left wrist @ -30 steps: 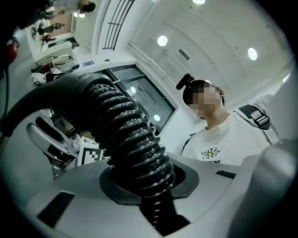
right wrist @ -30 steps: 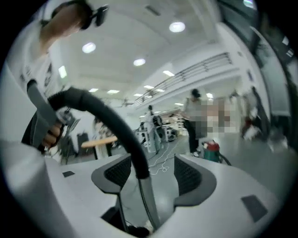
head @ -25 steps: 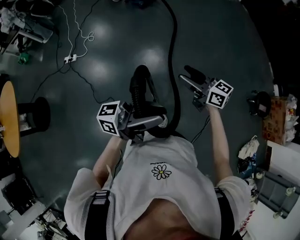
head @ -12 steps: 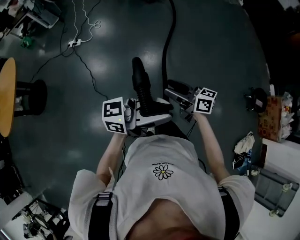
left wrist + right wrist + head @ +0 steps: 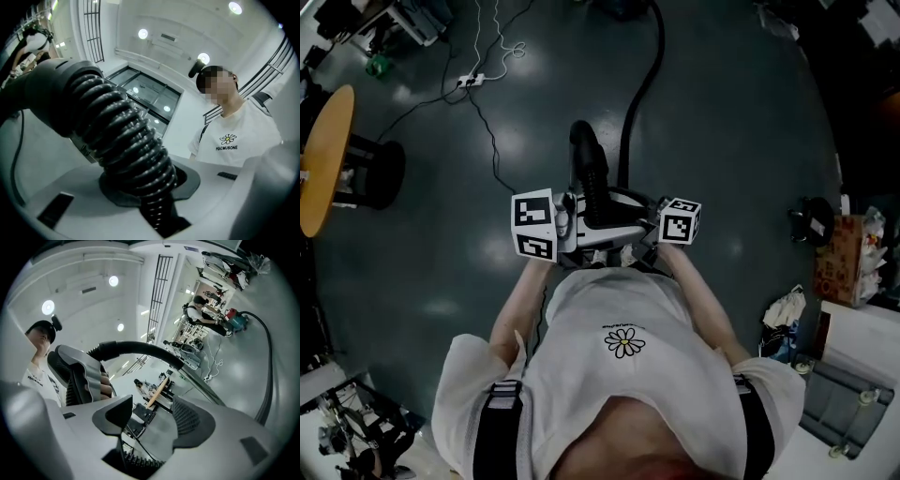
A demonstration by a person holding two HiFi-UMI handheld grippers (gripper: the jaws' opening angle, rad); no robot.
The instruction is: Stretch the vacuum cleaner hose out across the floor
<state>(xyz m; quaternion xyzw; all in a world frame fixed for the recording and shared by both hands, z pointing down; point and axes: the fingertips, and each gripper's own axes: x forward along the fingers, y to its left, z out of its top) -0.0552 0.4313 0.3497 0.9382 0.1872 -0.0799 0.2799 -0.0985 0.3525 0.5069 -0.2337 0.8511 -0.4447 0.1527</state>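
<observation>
- The left gripper (image 5: 146, 190) has its jaws pinched tight on the ribbed hose (image 5: 126, 136), just below the smooth end cuff. The ribs give it something to bite on for the pull.
- That end is up off the floor (image 5: 750, 141), held close against the person's shirt (image 5: 623, 375). My guess is it is being carried so it doesn't drag.
- The right gripper (image 5: 152, 422) hangs just beside the left one, jaws spread wide and nothing between them. It looks ready to take a second hold on the hose.
- From the held end, the hose runs down the middle of the floor to the vacuum cleaner (image 5: 238, 320) at the far edge.
- There's a bend in that run, so I'd say the stretch is well along but not finished.
</observation>
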